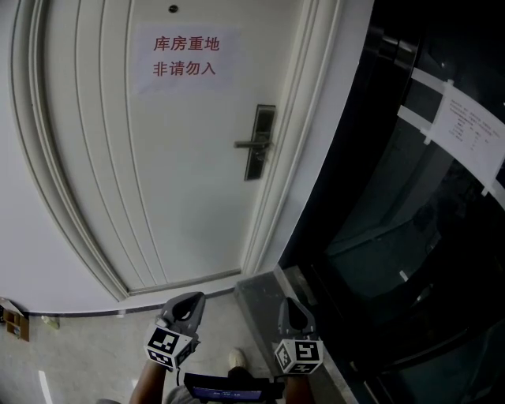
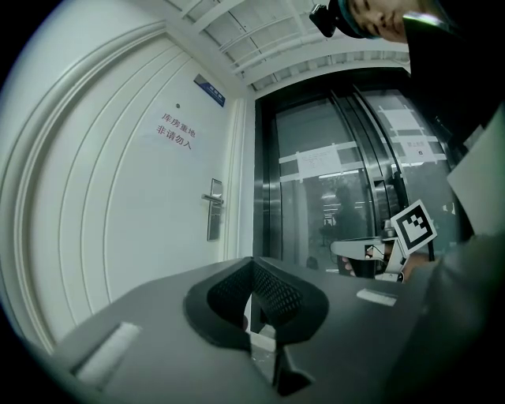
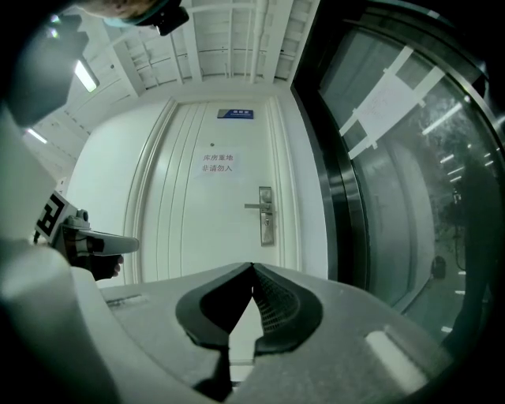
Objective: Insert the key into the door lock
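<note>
Door lock (image 1: 260, 142) sits far ahead of the left gripper (image 1: 188, 301) and right gripper (image 1: 290, 306), both pressed together, no key in sight, which fits walking up or stepping away.

All three cameras face the same white door (image 1: 181, 158)

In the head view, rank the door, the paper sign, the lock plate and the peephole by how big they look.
1. door
2. paper sign
3. lock plate
4. peephole
No two look alike in size.
</note>
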Demonstrator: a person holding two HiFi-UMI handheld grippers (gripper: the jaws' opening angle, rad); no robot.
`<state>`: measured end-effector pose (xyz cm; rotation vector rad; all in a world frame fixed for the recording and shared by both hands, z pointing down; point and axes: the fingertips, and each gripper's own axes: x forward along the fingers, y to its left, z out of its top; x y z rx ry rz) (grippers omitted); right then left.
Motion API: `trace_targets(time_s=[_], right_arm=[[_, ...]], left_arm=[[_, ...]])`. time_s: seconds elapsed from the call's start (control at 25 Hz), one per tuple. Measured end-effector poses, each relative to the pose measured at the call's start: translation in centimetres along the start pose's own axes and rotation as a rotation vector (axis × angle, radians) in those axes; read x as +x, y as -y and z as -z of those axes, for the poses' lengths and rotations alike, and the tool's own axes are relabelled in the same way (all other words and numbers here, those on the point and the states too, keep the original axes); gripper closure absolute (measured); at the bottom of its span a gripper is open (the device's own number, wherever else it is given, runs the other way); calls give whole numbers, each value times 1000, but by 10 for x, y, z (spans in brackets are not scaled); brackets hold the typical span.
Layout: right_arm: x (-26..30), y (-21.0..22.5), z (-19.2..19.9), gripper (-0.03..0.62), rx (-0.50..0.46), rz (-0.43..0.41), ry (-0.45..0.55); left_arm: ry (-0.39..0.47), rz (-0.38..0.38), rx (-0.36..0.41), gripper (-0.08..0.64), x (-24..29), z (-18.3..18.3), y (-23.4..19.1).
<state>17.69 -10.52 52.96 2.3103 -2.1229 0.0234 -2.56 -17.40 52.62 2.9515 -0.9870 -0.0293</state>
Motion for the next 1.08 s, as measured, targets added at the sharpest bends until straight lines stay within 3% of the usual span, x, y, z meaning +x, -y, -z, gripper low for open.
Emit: trace_targets(time_s=[1.08], right_arm=[[2,0,4,591,-11,-15,-8]], left_arm=[[-7,-1,-3,558,5,3,0]])
